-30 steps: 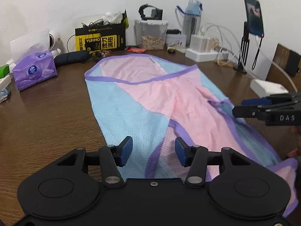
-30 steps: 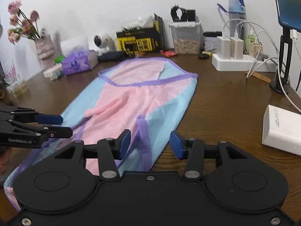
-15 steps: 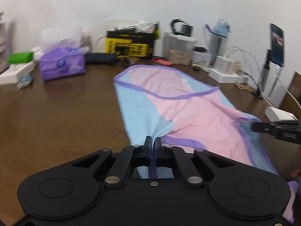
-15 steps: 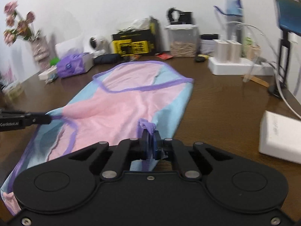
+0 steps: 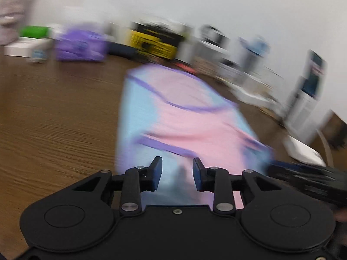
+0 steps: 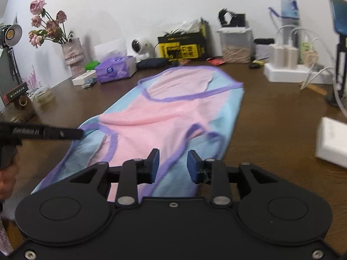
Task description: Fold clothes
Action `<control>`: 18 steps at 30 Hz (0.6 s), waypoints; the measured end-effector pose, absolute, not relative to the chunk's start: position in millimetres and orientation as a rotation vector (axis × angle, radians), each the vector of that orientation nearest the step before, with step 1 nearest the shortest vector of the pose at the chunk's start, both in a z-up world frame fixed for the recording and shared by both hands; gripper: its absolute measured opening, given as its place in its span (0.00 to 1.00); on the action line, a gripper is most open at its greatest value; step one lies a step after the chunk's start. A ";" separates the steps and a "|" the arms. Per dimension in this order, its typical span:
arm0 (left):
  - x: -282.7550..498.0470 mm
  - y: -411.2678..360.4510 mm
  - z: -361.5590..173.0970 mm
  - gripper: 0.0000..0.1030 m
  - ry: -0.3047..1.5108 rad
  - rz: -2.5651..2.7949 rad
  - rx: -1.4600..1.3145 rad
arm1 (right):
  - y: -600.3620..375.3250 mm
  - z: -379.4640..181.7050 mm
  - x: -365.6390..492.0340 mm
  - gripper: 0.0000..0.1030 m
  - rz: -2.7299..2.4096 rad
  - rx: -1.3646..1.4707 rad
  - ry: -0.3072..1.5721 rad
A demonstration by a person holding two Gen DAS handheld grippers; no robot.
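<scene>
both grippers, left [image 5: 177, 174] and right [image 6: 172, 165], jaws just parted, gripping nothing; garment [image 6: 173, 112] released lower centre so fold settles flat on table [image 6: 271, 117].

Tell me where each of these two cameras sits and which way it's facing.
Left wrist view: sits on the left tool, looking forward along its parted fingers over the pink and blue garment on the wooden table; blurred. The right tool shows at the right edge.
Right wrist view: sits on the right tool, facing the same way, fingers parted; the left tool and a bit of hand show at the left edge.
Shared: the garment, purple tissue pack, yellow and black box.
</scene>
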State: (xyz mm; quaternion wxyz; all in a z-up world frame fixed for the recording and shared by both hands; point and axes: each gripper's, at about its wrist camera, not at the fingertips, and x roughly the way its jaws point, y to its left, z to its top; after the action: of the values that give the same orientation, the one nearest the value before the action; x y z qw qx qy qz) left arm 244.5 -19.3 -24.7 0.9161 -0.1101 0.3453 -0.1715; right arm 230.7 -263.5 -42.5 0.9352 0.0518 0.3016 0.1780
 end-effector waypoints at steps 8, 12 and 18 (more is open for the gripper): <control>254.5 -47.3 -37.5 0.14 0.726 -0.348 -0.185 | -241.6 -50.5 237.3 0.08 0.346 -0.009 0.627; 246.2 -53.7 -40.7 0.00 0.677 -0.311 -0.143 | -229.1 -50.2 226.9 0.05 0.343 -0.100 0.580; 220.4 -33.0 -22.4 0.00 0.603 -0.313 -0.158 | -238.3 -26.6 204.3 0.05 0.394 -0.055 0.500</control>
State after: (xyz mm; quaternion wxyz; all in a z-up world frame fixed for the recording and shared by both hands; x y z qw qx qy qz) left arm 220.4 -33.0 -22.4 0.9398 -0.0775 0.2953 -0.1535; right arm 204.3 -238.3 -26.6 0.9494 -0.0269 0.2460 0.1936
